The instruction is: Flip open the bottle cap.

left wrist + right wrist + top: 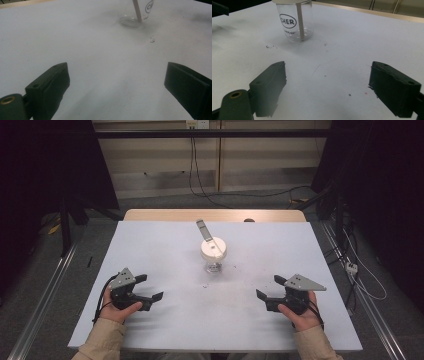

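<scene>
- The table (150,320) under my tools is the biggest thing I have: a flat, matte, pale grey-white sheet with a wooden edge at the far side, faintly scuffed and scattered with small dark crumbs (205,285).
- Beyond the table the room falls into dark, and I can make out little there but a pale wall and some cables on the floor.
- My left tool (148,287) sits at the near left of the table, black with a grey three-cornered plate on top; its jaws stand wide with only bare table between them.
- My right tool (270,287) mirrors it at the near right, jaws likewise wide apart and holding nothing.
- The clear cup (214,265) stands upright near the table's middle, well beyond both tools and between them; in both gripper views its top is cut off by the frame.
- It is transparent and round, with a black oval logo; I can read only part of the lettering.
- A white round lid (213,249) caps it.
- A flat, pale stick (205,231) runs through the lid, its long axis tilted up and away to the left.
</scene>
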A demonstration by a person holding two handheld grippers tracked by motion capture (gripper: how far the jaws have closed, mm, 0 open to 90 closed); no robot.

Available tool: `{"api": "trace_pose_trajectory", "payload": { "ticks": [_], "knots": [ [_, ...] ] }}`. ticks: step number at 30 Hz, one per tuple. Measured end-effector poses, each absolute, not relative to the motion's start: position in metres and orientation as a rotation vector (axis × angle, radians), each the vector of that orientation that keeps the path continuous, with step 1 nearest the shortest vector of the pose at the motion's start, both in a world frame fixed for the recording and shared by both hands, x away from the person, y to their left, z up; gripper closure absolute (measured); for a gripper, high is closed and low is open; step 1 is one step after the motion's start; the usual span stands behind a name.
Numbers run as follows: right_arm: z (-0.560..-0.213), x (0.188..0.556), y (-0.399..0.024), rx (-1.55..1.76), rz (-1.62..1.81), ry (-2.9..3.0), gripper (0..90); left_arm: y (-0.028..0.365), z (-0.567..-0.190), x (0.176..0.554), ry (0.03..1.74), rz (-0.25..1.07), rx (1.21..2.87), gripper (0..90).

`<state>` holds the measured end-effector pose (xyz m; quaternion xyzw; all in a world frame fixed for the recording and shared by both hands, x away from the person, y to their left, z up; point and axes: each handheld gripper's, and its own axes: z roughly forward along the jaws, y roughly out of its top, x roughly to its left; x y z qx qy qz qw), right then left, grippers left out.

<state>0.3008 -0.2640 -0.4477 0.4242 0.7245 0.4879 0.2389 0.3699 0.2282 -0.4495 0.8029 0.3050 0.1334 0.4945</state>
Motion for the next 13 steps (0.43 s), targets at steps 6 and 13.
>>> {"api": "trace_pose_trajectory", "payload": {
  "ticks": [6,13],
  "knots": [
    [-0.4506,0.297,-0.2706,1.178,1.323,1.977,13.8,0.2276,-0.45,0.3703,0.742,0.323,1.945,5.9],
    [-0.4522,0.2976,-0.2719,1.188,1.325,1.971,13.7,0.2256,-0.4513,0.3715,0.741,0.329,1.958,5.9]
  ]
}}
